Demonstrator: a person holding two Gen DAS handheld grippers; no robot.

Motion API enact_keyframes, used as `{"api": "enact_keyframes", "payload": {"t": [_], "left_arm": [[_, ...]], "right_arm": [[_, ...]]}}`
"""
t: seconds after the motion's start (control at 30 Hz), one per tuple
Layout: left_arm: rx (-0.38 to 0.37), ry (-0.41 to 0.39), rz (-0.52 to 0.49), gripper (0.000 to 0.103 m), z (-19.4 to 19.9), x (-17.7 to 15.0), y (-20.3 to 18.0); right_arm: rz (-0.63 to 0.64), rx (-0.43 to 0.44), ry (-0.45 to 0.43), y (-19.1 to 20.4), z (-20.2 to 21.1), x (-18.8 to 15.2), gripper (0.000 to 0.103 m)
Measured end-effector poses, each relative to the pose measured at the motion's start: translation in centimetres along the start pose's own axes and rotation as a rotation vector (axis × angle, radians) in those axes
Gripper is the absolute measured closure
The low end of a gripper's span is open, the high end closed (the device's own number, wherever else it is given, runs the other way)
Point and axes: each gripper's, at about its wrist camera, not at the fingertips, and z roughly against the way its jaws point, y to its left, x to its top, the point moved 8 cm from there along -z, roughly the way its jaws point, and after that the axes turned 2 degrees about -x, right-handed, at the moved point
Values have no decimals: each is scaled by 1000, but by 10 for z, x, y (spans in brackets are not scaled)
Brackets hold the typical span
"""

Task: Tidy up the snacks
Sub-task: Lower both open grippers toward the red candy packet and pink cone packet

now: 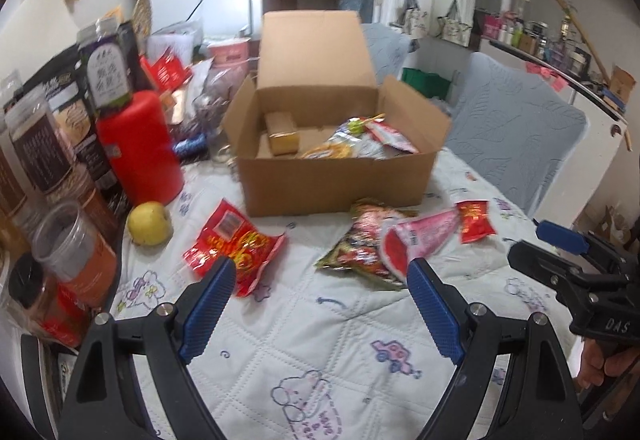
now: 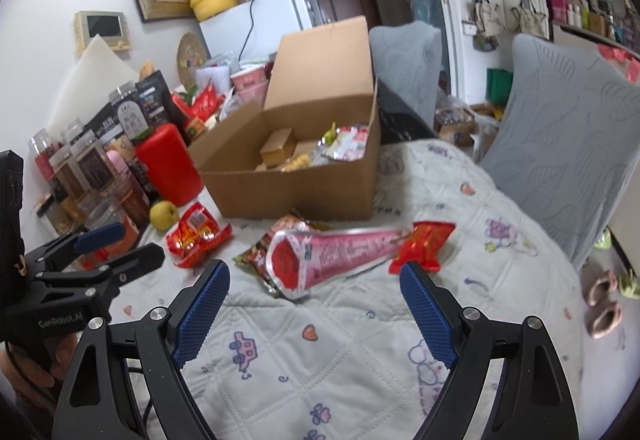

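Note:
An open cardboard box (image 1: 332, 180) (image 2: 296, 192) stands on the quilted table and holds several snack packets and a small tan carton (image 1: 282, 136). In front of it lie a red packet (image 1: 236, 244) (image 2: 198, 234), a dark red-green packet (image 1: 360, 244) (image 2: 256, 256), a pink cone-shaped packet (image 1: 416, 236) (image 2: 336, 252) over it, and a small red packet (image 1: 474, 220) (image 2: 426, 244). My left gripper (image 1: 320, 276) is open and empty, just short of the packets. My right gripper (image 2: 316, 280) is open and empty in front of the pink cone packet.
A red canister (image 1: 138, 144) (image 2: 170, 160), jars and bottles (image 1: 60, 160), and a yellow-green fruit (image 1: 148, 222) (image 2: 163, 215) crowd the table's left side. Grey-covered chairs (image 2: 560, 144) stand at the right. Slippers (image 2: 602, 304) lie on the floor.

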Motion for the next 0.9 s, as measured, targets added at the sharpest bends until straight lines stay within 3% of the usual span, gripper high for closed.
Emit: {"api": "enact_keyframes", "payload": {"t": [0.63,0.73,0.9], "left_arm": [[67,109,69,15,-74,-1,71],[58,128,65,15,-87,2,83],[-36,166,85,15,-108,5,96]], "right_arm": [[32,47,111,18,-65,-7,15],[25,51,125,18,-72,-5,15],[21,61,154,20,-85,-6,15]]}}
